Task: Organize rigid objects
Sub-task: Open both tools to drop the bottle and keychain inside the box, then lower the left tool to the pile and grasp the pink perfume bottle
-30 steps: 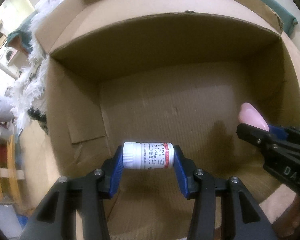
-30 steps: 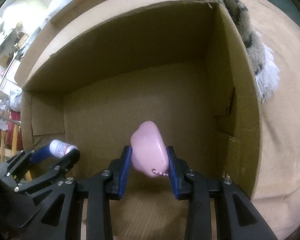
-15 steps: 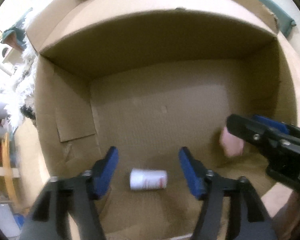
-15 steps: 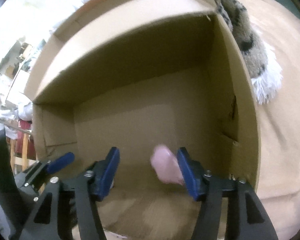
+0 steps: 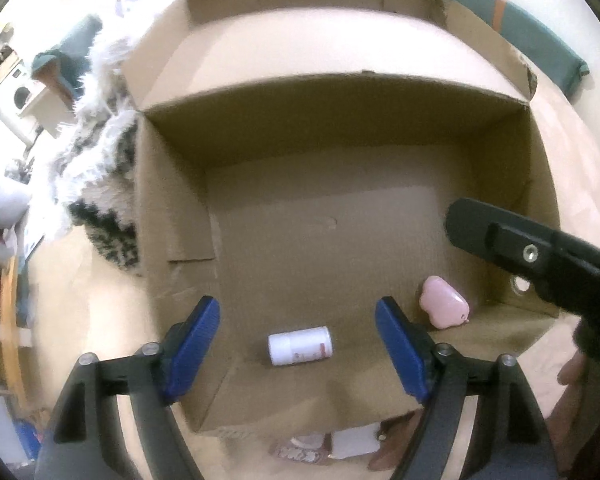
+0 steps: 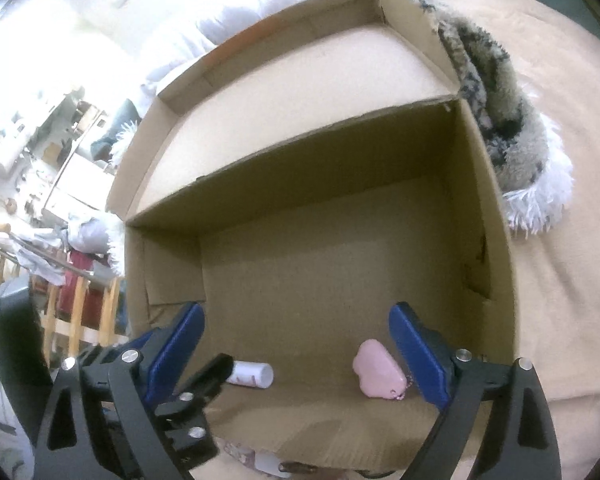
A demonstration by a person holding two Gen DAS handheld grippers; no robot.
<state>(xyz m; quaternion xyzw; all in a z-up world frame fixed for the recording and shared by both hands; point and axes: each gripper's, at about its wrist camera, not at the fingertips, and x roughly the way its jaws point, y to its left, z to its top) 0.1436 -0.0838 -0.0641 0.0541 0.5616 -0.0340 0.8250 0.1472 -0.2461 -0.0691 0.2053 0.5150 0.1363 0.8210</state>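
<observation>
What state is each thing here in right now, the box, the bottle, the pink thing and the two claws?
Box: open, flaps up, upright.
Bottle: capped, lying on its side on the box floor, free.
Pink case: closed, lying on the box floor near the right wall, free.
Left gripper: jaws opening, above the bottle, holding nothing.
Right gripper: jaws opening, holding nothing.

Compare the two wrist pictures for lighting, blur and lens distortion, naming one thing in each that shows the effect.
Left wrist view: fisheye bends the brown cardboard box rim into a curve; the white cylindrical pill bottle lies slightly soft in shade. Right wrist view: the room at upper left is blown out white, the box interior dim, and the pink rounded plastic case reads fairly sharp.
</observation>
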